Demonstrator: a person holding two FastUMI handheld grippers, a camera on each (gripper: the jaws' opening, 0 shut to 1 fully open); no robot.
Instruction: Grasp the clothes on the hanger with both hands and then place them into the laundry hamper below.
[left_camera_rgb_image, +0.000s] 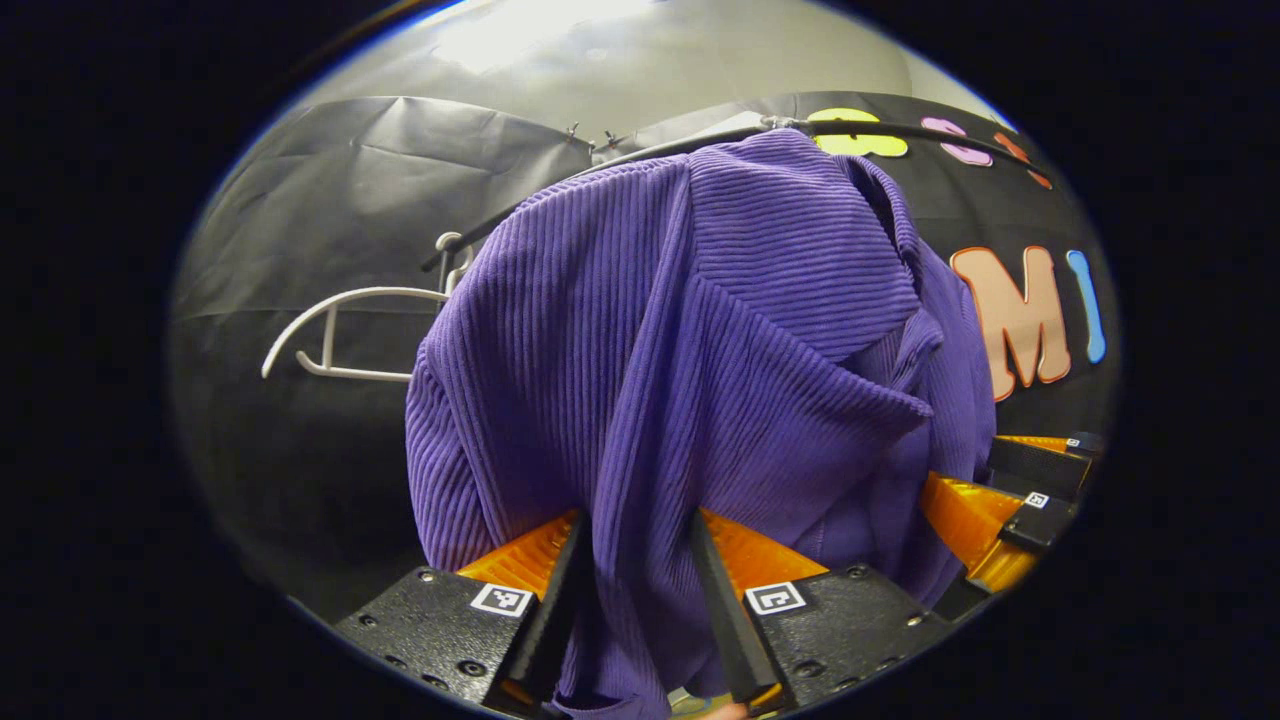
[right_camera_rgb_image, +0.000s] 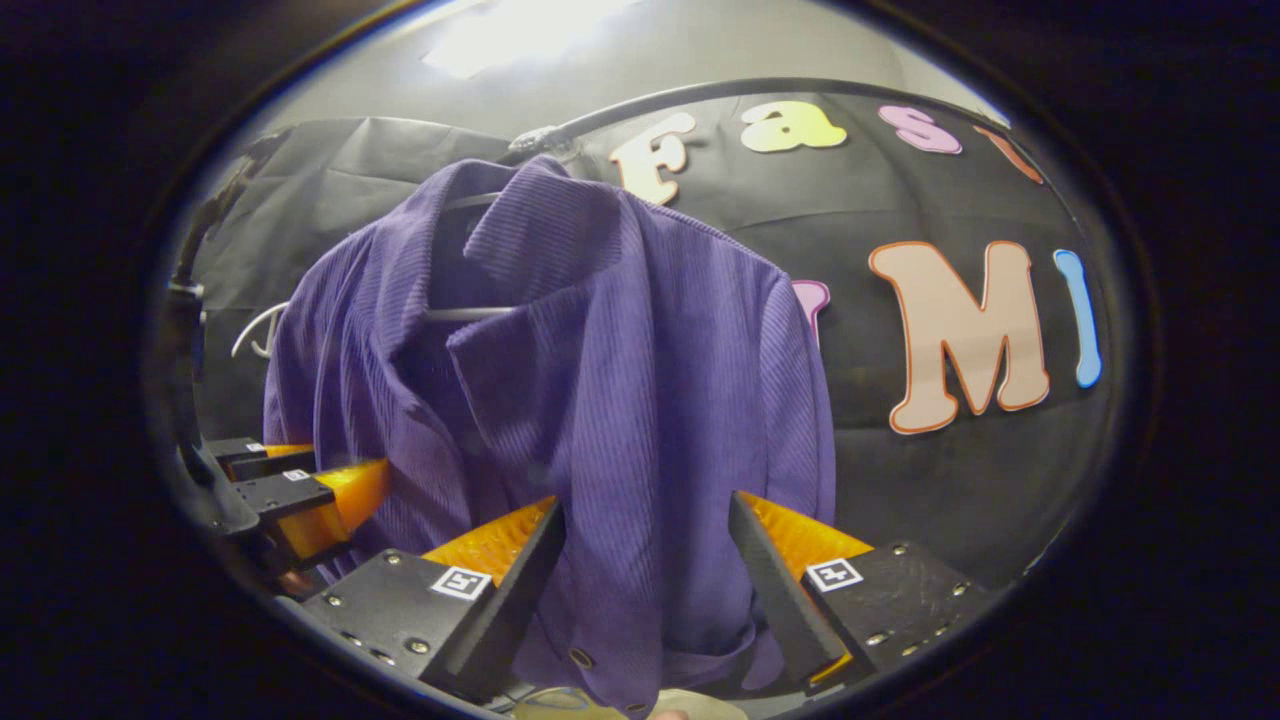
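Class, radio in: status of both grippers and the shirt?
Left gripper and right gripper open, fabric between fingers. Purple corduroy shirt on rail. White hanger beside.

A bare white hanger (left_camera_rgb_image: 340, 335) hangs from the dark rail (left_camera_rgb_image: 640, 150) before the black cloth wall (left_camera_rgb_image: 320, 200).

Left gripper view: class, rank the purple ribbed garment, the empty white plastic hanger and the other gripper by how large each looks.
1. Purple ribbed garment, by far the largest.
2 and 3. Empty white plastic hanger and other gripper look about alike; the gripper is partly cut off and nearer, so I won't rank them.
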